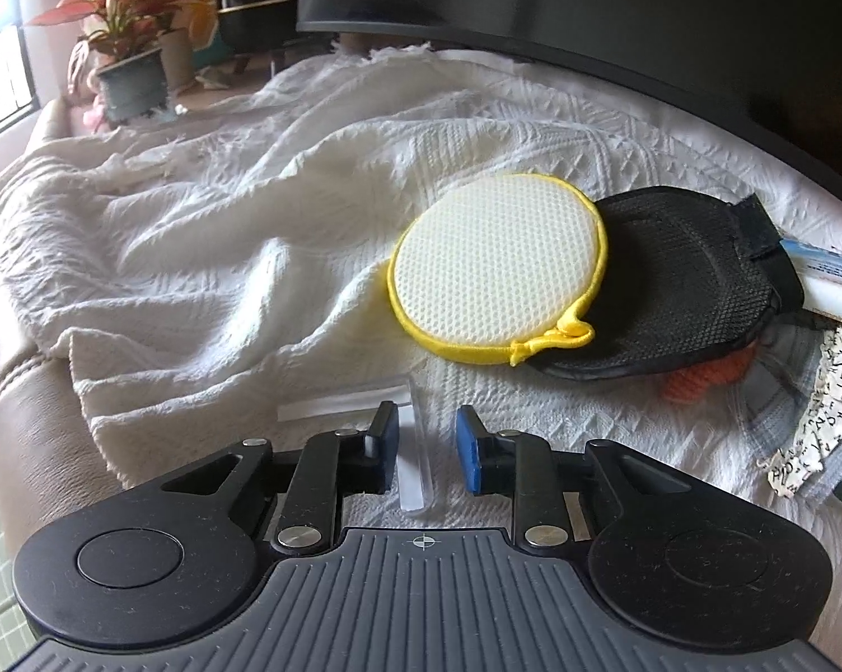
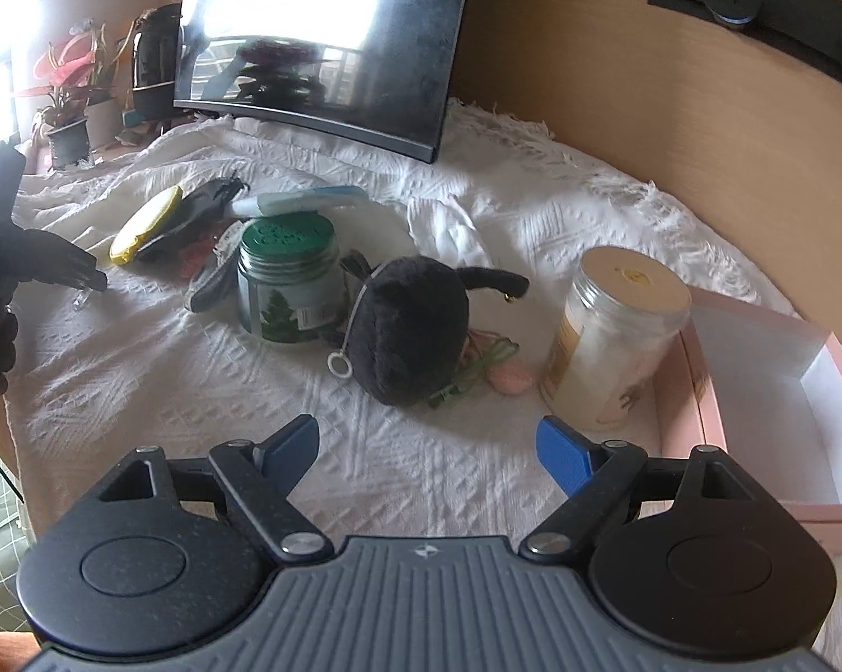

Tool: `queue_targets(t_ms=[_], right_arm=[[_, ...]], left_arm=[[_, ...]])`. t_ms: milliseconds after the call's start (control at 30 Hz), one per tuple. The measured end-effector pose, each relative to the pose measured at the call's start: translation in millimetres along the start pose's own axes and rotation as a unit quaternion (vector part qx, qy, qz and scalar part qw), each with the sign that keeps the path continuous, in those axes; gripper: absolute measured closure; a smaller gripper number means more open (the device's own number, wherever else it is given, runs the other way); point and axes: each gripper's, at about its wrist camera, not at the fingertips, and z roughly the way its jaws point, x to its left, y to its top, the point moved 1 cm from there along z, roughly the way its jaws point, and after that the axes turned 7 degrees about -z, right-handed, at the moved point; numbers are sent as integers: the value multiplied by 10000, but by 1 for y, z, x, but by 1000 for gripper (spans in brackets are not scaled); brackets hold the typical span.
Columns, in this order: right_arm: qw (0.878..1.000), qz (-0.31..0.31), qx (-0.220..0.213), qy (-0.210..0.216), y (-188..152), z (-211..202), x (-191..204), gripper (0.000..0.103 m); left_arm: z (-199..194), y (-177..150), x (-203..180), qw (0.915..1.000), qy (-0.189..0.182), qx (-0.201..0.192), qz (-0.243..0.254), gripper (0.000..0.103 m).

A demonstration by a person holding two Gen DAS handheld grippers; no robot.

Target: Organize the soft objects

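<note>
My left gripper [image 1: 426, 410] hovers low over the white blanket [image 1: 225, 224], its jaws narrowly open. A clear plastic strip [image 1: 415, 470] lies between the blue pads, with a gap on its right side. Just beyond it a yellow-rimmed mesh sponge pad [image 1: 496, 266] rests on a black mesh mitt [image 1: 684, 291], with an orange knit piece [image 1: 701, 378] under the mitt's edge. My right gripper [image 2: 427, 425] stands wide open and holds nothing. It points at a black plush toy [image 2: 415, 330] lying ahead. A small pink soft piece [image 2: 510, 378] and a green cord [image 2: 477, 369] lie beside the toy.
A green-lidded jar [image 2: 289, 280] stands left of the plush and a cream-lidded clear jar [image 2: 617, 330] to its right. An open pink box [image 2: 768, 392] sits at the right edge. A dark monitor [image 2: 320, 45], a white-blue tube [image 2: 309, 199] and a potted plant [image 1: 124, 56] stand behind.
</note>
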Motion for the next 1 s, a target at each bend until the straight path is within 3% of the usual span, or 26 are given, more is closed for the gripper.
queue_targets(t_ms=[267, 567, 767, 800, 1000], right_arm=[[9999, -6, 98, 28, -8, 1, 0, 17], [9995, -308, -80, -6, 8, 2, 12, 17], [9987, -459, -210, -20, 29, 4, 22, 17], [9986, -472, -221, -25, 32, 4, 22, 17], [9976, -592, -334, 146, 53, 6, 36, 17]], left_arm=[[-1, -4, 9, 9991, -218, -98, -336, 77], [-3, -13, -4, 9975, -1, -301, 638, 90], [-11, -14, 12, 9976, -509, -303, 359, 91], [-14, -14, 15, 9970, -629, -345, 300, 97], [-36, -13, 27, 9906, -1199, -632, 194, 97]])
